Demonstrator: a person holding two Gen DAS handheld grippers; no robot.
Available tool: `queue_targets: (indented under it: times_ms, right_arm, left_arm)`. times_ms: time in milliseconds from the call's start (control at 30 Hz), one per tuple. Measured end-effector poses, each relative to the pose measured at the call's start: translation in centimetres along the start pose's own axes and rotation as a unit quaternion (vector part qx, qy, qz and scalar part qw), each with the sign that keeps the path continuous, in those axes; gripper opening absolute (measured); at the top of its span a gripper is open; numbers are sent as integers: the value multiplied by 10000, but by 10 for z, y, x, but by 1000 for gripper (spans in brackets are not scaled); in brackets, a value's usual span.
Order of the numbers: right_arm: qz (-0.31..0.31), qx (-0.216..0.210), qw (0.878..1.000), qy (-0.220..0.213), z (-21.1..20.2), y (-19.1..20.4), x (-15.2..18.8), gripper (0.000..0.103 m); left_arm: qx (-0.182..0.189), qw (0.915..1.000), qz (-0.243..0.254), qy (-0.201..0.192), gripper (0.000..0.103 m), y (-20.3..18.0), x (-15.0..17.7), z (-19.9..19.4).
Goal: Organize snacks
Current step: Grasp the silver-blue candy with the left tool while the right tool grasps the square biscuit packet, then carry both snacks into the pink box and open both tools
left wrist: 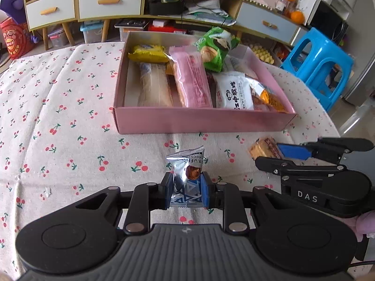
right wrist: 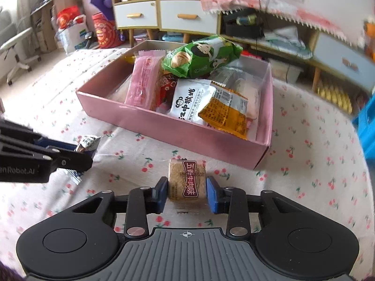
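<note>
My left gripper is shut on a silver truffle chocolate packet, which stands upright between the blue pads just above the cherry-print tablecloth. My right gripper is shut on a small brown biscuit packet with a dark red label, its pads pressing on both sides. Both packets are in front of the pink box, which holds a green bag, a pink bar, a white packet and other snacks. The left wrist view shows the right gripper at the right, on the biscuit packet.
A blue plastic stool stands beyond the table's right edge. Behind the table runs a low cabinet with white drawers and cluttered shelves. In the right wrist view, the left gripper reaches in from the left edge.
</note>
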State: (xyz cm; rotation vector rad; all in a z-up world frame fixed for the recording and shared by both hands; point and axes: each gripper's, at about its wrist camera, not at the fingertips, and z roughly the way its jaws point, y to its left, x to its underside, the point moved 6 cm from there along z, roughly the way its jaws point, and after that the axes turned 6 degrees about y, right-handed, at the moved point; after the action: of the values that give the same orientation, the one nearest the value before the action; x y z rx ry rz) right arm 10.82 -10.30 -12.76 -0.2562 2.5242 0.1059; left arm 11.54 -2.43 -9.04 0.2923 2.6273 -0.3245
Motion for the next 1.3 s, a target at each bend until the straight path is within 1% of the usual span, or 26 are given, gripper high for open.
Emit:
queue_targets:
  times_ms: [67,167,233,367,600,767,900,967,1033,1133,1200,1300]
  right_arm:
    - [240,-201,9995,80,-3,-1,-1,33]
    - [511,-384,9979,128,-8,-2,-2,33]
    - [691,-518,9962,97,-14,-3,-4,33]
    - [976,-765,9922,-93,-29,-3,-12,33]
    - [1400,-869,9847,-558,-36,-9,-34,33]
    - [1815,-906,9751,-898,-29,-19,-52,33]
    - [2037,-936,9695,-986,-15,-23,-61,33]
    - [2010,-895,9706,-977,-8,-22,-63,33]
    - [1886,-767,9743,-962,-3,-20,-63,34]
    - [1703,-662,9779,-1012,-1,-17,-62,34]
    - [1673,-652,9781,-1050,0,-18,-62,37]
    - [1679,-695,9772,-1094,0,-19,-62,38]
  left_arm:
    - [67,10000,-58,-32,22,3,-1,-4]
    - [148,9997,-146,-100,22,8,-3,-12]
    - [192,9995,-188,-174,22,10,-5,-17]
    - [310,9983,-314,-393,22,13,-13,-26]
    - [447,9942,-591,-781,22,19,-34,-26]
    - [356,9901,-755,-1127,22,23,-51,-18]
    - [151,9879,-718,-1365,22,23,-62,-9]
    - [62,9879,-712,-1380,22,25,-65,-2]
    - [-67,9883,-659,-1375,22,25,-66,3]
    - [-195,9898,-553,-1302,23,25,-66,8]
    - [-216,9904,-470,-1281,24,24,-65,8]
    - [-306,9902,-352,-1318,27,24,-63,6]
